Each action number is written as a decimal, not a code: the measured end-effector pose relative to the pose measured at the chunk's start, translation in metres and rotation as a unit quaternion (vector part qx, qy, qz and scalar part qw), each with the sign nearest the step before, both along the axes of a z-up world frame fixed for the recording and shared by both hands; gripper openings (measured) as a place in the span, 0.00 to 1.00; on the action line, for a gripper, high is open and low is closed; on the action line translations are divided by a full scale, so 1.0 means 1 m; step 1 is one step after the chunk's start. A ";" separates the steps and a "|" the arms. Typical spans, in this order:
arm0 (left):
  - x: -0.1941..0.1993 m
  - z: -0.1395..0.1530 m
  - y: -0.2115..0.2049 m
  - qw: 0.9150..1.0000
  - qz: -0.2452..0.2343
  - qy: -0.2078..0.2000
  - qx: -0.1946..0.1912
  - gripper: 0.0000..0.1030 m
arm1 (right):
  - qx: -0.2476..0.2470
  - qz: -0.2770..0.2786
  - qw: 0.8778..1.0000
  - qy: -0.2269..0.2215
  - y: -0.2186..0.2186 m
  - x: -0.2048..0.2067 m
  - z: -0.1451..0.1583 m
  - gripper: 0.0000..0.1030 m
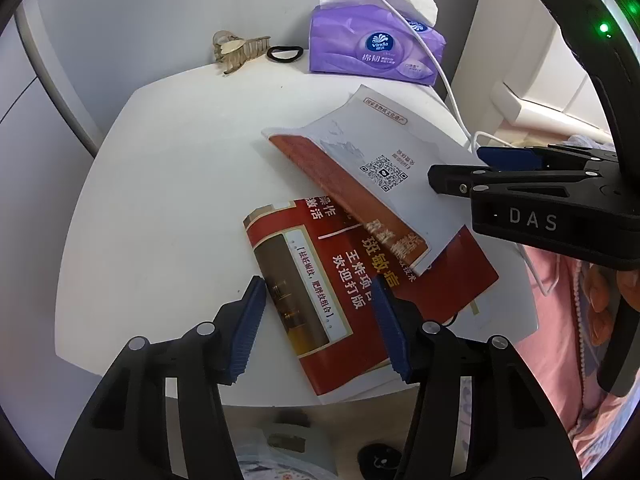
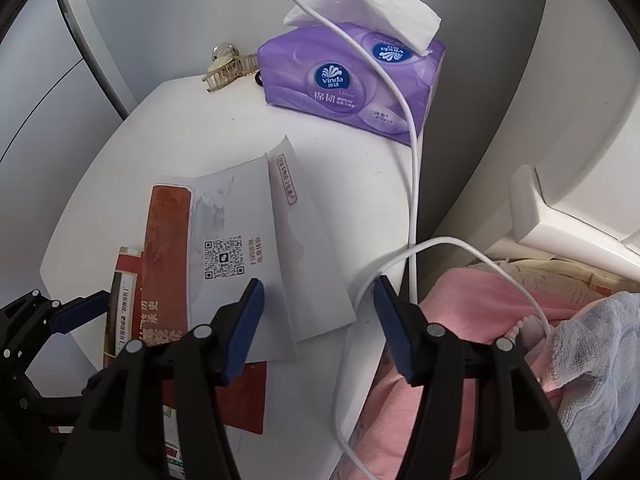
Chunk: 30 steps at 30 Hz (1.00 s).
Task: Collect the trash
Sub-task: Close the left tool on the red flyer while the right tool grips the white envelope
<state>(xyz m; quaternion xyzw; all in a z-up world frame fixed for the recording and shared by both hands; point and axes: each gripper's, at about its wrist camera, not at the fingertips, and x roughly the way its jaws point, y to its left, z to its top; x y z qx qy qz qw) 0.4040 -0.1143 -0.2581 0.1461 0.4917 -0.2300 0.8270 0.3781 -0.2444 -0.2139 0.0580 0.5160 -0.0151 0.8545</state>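
Observation:
Two paper leaflets lie on a white round table (image 1: 168, 184). A red leaflet (image 1: 340, 292) with Chinese text lies near the front edge, and a white folded leaflet (image 1: 372, 160) with a QR code overlaps it. My left gripper (image 1: 320, 328) is open, its jaws straddling the red leaflet's near part. My right gripper (image 2: 318, 328) is open above the white leaflet's (image 2: 248, 248) near right corner and the table's right edge. The right gripper also shows in the left wrist view (image 1: 460, 176). The red leaflet (image 2: 164, 280) lies partly under the white one.
A purple Vinda tissue pack (image 1: 372, 48) stands at the back of the table, beside a hair claw (image 1: 238, 50) and a black hair tie (image 1: 285, 55). A white cable (image 2: 412, 184) hangs down over the table's right edge. Pink bedding (image 2: 472, 304) lies to the right.

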 end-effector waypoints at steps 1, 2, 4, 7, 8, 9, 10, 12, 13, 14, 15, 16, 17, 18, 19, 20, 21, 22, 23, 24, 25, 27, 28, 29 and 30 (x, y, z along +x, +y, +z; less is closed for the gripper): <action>-0.001 0.000 0.000 1.000 0.000 -0.001 0.000 0.50 | -0.001 0.000 1.000 -0.001 0.000 0.000 0.000 0.52; -0.001 0.000 -0.001 1.000 0.000 -0.002 0.000 0.50 | -0.002 0.001 1.000 -0.001 0.000 -0.001 0.000 0.50; -0.002 0.001 -0.001 1.000 0.001 -0.004 0.001 0.48 | -0.006 0.001 1.000 -0.003 0.001 -0.002 0.000 0.48; -0.005 0.002 -0.001 1.000 0.003 -0.008 0.001 0.39 | -0.009 0.001 1.000 -0.005 0.002 -0.003 0.000 0.41; -0.005 0.002 -0.001 1.000 0.005 -0.008 0.001 0.38 | -0.010 -0.001 1.000 -0.006 0.002 -0.005 0.000 0.39; -0.006 0.002 -0.001 1.000 0.007 -0.009 0.001 0.37 | -0.011 -0.002 1.000 -0.006 0.002 -0.005 0.000 0.37; -0.005 0.002 -0.001 1.000 0.009 -0.009 0.000 0.35 | -0.012 -0.003 1.000 -0.006 0.001 -0.005 0.001 0.36; -0.004 0.002 -0.002 1.000 0.010 -0.009 0.000 0.33 | -0.012 -0.004 1.000 -0.006 0.000 -0.005 0.001 0.32; -0.004 0.003 -0.002 1.000 0.010 -0.010 0.000 0.32 | -0.012 -0.005 1.000 -0.006 0.000 -0.006 0.002 0.30; -0.004 0.003 -0.002 1.000 0.009 -0.010 0.000 0.31 | -0.013 -0.006 1.000 -0.007 -0.001 -0.007 0.002 0.28; -0.004 0.003 -0.003 1.000 0.008 -0.011 0.001 0.27 | -0.012 -0.008 1.000 -0.008 -0.002 -0.007 0.002 0.26; -0.004 0.003 -0.003 1.000 0.008 -0.012 0.001 0.26 | -0.011 -0.010 1.000 -0.008 -0.004 -0.008 0.003 0.24; -0.005 0.003 -0.004 1.000 0.007 -0.013 0.002 0.25 | -0.011 -0.011 1.000 -0.009 -0.004 -0.009 0.003 0.22; -0.004 0.003 -0.004 1.000 0.007 -0.013 0.002 0.23 | -0.011 -0.012 1.000 -0.009 -0.005 -0.009 0.003 0.22; -0.004 0.004 -0.004 1.000 0.006 -0.014 0.003 0.22 | -0.011 -0.012 1.000 -0.010 -0.005 -0.010 0.004 0.22; -0.005 0.004 -0.005 1.000 0.005 -0.016 0.004 0.22 | -0.009 -0.013 1.000 -0.010 -0.005 -0.011 0.005 0.21; -0.005 0.004 -0.005 1.000 0.004 -0.016 0.005 0.21 | -0.008 -0.014 1.000 -0.011 -0.006 -0.012 0.006 0.21; -0.004 0.004 -0.005 1.000 0.004 -0.016 0.004 0.20 | -0.007 -0.015 1.000 -0.012 -0.006 -0.012 0.006 0.20; -0.004 0.004 -0.005 1.000 0.004 -0.016 0.003 0.20 | -0.005 -0.015 1.000 -0.013 -0.007 -0.014 0.007 0.19; -0.004 0.004 -0.005 1.000 0.006 -0.016 0.002 0.18 | -0.002 -0.017 1.000 -0.015 -0.007 -0.016 0.008 0.18; -0.003 0.005 -0.004 1.000 0.007 -0.016 0.000 0.16 | 0.000 -0.018 1.000 -0.017 -0.008 -0.017 0.009 0.18; -0.001 0.006 -0.001 1.000 0.013 -0.015 -0.006 0.13 | 0.007 -0.020 1.000 -0.020 -0.009 -0.018 0.011 0.14; 0.000 0.007 -0.001 1.000 0.015 -0.014 -0.008 0.12 | 0.010 -0.021 1.000 -0.020 -0.009 -0.019 0.012 0.11; 0.001 0.007 0.001 1.000 0.018 -0.013 -0.010 0.11 | 0.013 -0.022 0.999 -0.021 -0.010 -0.021 0.013 0.11; 0.002 0.008 0.002 1.000 0.020 -0.012 -0.012 0.09 | 0.017 -0.022 0.999 -0.022 -0.011 -0.022 0.015 0.11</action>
